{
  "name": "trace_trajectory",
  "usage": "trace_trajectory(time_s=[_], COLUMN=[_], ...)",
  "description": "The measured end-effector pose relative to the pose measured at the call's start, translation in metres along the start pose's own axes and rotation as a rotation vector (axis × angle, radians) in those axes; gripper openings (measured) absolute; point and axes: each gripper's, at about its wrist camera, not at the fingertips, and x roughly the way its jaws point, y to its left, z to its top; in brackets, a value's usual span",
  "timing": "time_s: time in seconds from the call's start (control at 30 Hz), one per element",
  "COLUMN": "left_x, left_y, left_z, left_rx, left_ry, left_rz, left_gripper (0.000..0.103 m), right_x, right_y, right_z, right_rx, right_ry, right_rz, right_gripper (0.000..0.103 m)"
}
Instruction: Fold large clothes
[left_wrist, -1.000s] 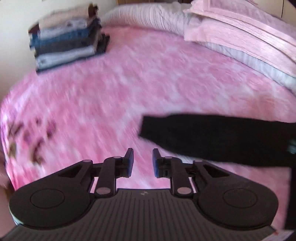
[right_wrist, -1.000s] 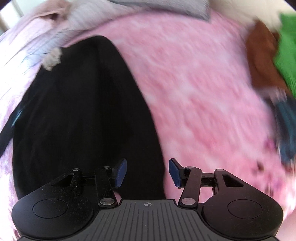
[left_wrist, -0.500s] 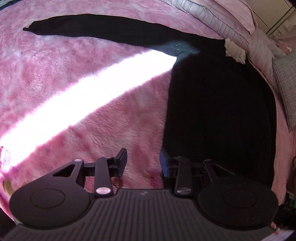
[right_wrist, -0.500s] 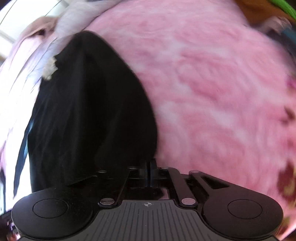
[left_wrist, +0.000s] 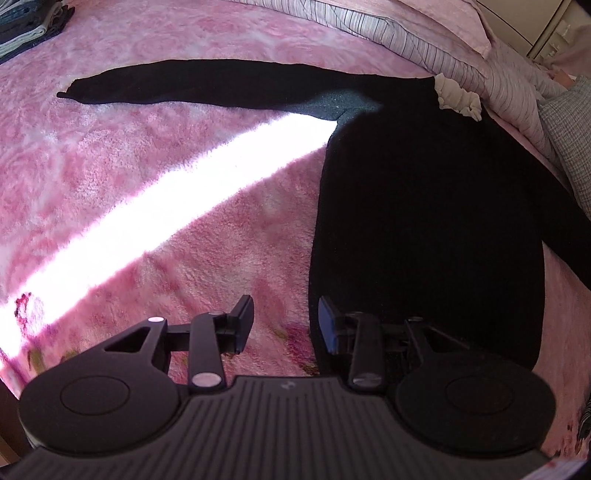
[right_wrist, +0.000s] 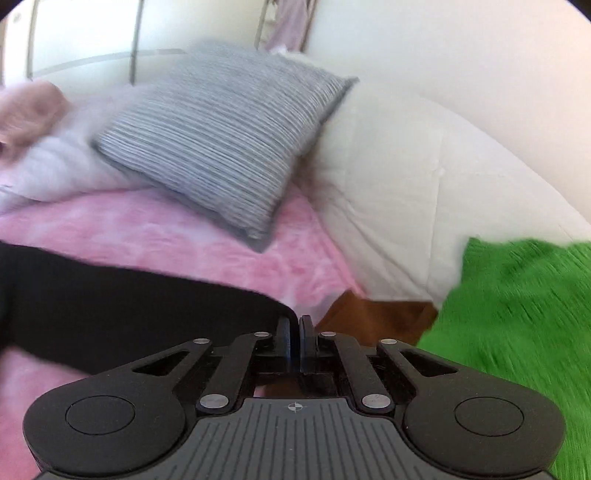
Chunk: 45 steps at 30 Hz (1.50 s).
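Left wrist view shows a black long-sleeved top (left_wrist: 424, 221) spread flat on the pink fleece blanket (left_wrist: 147, 155) of the bed, one sleeve (left_wrist: 207, 86) stretched out sideways. The left gripper (left_wrist: 284, 325) hangs released and empty just above the top's bottom hem corner. In the right wrist view the right gripper (right_wrist: 294, 339) is clenched on the black top's other sleeve (right_wrist: 129, 306), drawing it out. This fabric looks soft, light and limp; it will sag, so hold hems, cuffs or corners.
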Motion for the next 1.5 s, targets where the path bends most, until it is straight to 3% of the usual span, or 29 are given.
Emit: trace_trajectory(time_s=[0.03, 0.1, 0.13, 0.2, 0.33, 0.47, 0.5, 0.53, 0.57, 0.63, 0.7, 0.8, 0.93, 1.03, 1.17, 1.3, 1.33, 1.4, 1.47, 1.5], left_x=[0.001, 0.004, 0.004, 0.002, 0.001, 0.014, 0.020, 0.027, 0.033, 0.039, 0.037, 0.012, 0.001, 0.026, 0.064, 0.073, 0.073, 0.073, 0.071, 0.070], left_y=[0.000, -0.001, 0.000, 0.002, 0.003, 0.005, 0.001, -0.004, -0.009, -0.022, -0.031, -0.020, 0.020, 0.042, 0.043, 0.042, 0.045, 0.047, 0.045, 0.044], left_z=[-0.001, -0.002, -0.002, -0.005, -0.017, -0.033, -0.038, -0.041, -0.043, -0.042, -0.032, 0.000, 0.050, 0.071, 0.079, 0.079, 0.078, 0.079, 0.077, 0.077], left_rx=[0.004, 0.011, 0.014, 0.010, -0.016, -0.133, -0.140, -0.145, -0.155, -0.136, -0.087, -0.034, 0.014, 0.056, 0.142, 0.169, 0.166, 0.158, 0.166, 0.169], left_ry=[0.003, 0.013, 0.019, 0.027, 0.051, 0.104, 0.122, 0.130, 0.134, 0.121, 0.094, -0.047, -0.129, -0.075, -0.007, -0.008, -0.009, -0.006, -0.001, 0.005], left_rz=[0.004, 0.008, 0.006, -0.014, -0.077, -0.161, -0.173, -0.177, -0.193, -0.235, -0.218, -0.167, -0.058, 0.001, 0.036, 0.027, 0.018, 0.002, -0.015, -0.027], left_gripper=[0.033, 0.034, 0.035, 0.041, 0.043, 0.046, 0.046, 0.045, 0.040, 0.008, 0.002, 0.002, 0.002, 0.002, 0.003, 0.002, 0.002, 0.002, 0.002, 0.002], right_x=[0.013, 0.027, 0.026, 0.019, -0.018, -0.055, -0.064, -0.079, -0.088, -0.093, -0.099, -0.112, -0.120, -0.122, -0.126, -0.120, -0.118, -0.121, -0.121, -0.122], right_y=[0.001, 0.005, 0.007, 0.011, 0.033, 0.059, 0.064, 0.068, 0.071, 0.078, 0.091, 0.106, 0.148, 0.188, 0.241, 0.276, 0.285, 0.296, 0.305, 0.304], right_z=[0.003, 0.000, -0.006, -0.024, -0.097, -0.175, -0.189, -0.197, -0.199, -0.196, -0.191, -0.179, -0.180, -0.199, -0.226, -0.248, -0.254, -0.258, -0.253, -0.248], right_rx=[0.007, 0.035, 0.074, 0.172, 0.327, 0.403, 0.428, 0.428, 0.395, 0.323, 0.289, 0.284, 0.307, 0.365, 0.483, 0.630, 0.636, 0.644, 0.611, 0.602], right_ry=[0.019, 0.100, 0.105, 0.114, 0.242, 0.429, 0.443, 0.400, 0.384, 0.401, 0.394, 0.330, 0.312, 0.385, 0.476, 0.553, 0.575, 0.522, 0.520, 0.526], right_rz=[-0.017, -0.044, -0.043, 0.059, 0.279, 0.320, 0.317, 0.301, 0.292, 0.288, 0.313, 0.335, 0.484, 0.627, 0.788, 0.829, 0.814, 0.798, 0.818, 0.820], right_gripper=[0.002, 0.034, 0.038, 0.039, 0.039, 0.039, 0.039, 0.040, 0.040, 0.040, 0.040, 0.040, 0.040, 0.040, 0.040, 0.040, 0.040, 0.036, 0.000, 0.000])
